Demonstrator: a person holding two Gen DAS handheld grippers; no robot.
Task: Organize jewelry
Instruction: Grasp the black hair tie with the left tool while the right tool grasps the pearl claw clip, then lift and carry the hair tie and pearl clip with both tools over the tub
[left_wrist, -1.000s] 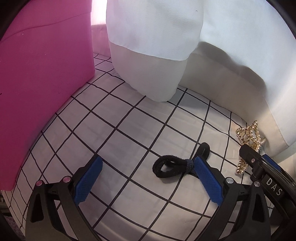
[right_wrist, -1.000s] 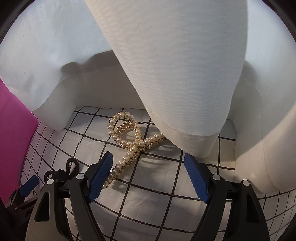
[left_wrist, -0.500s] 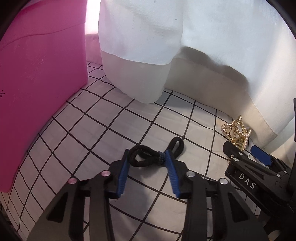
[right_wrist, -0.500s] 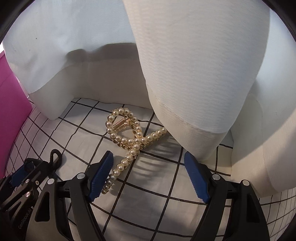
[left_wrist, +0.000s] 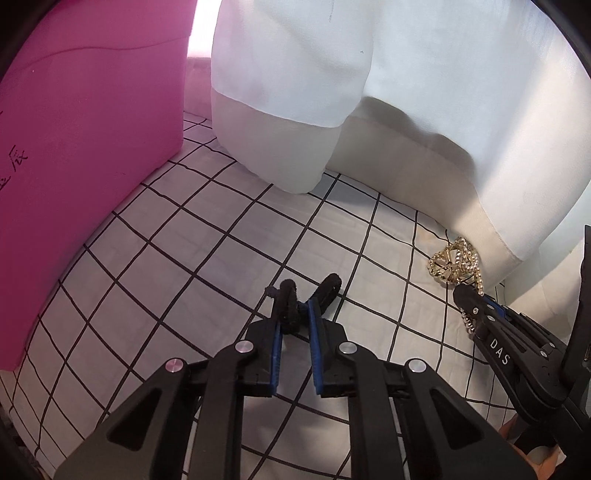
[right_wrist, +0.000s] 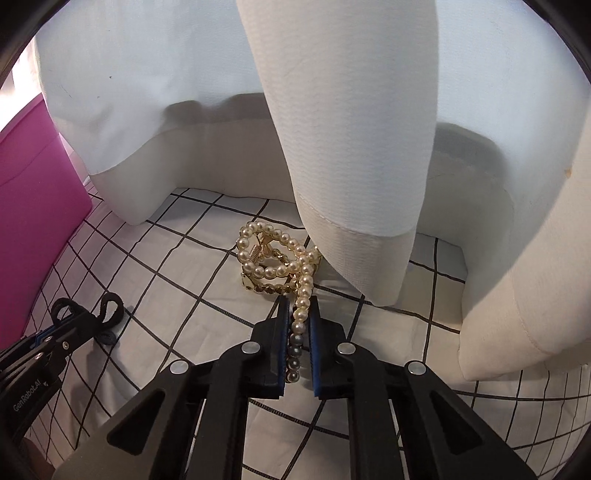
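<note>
Left gripper (left_wrist: 295, 321): the blue pads are drawn in close on the hair tie (left_wrist: 291, 301), which is pinched at its bunched middle, low centre of the left wrist frame.

Hair tie: two black loops are seen fanning up and out past the pad tips, one upright, one leaning toward the right of the frame; whether the lower part touches the sheet (left_wrist: 207, 266) cannot be told.

Right gripper (right_wrist: 298, 328): the pads are brought nearly together on the clip (right_wrist: 280, 262), with one straight row of pearls caught between them, centre of the right wrist frame.

Clip axis: the gripped row is lined up with the fingers, running from between the pads straight up the frame; the pearl loops, spring and gold teeth are found just beyond the tips, resting on the sheet.

Beyond the clip: the curtain (right_wrist: 351, 155) hangs just behind it, and one fold appears to touch its right side.

Nearer hand: each piece is already taken by its own gripper, so no reach is judged necessary; a lift is probably what comes next.

Far left: the pink box (left_wrist: 81, 147) fills the upper left of the left wrist frame, well apart from the hair tie, and is the likeliest place for both pieces, though its opening is not shown.
</note>
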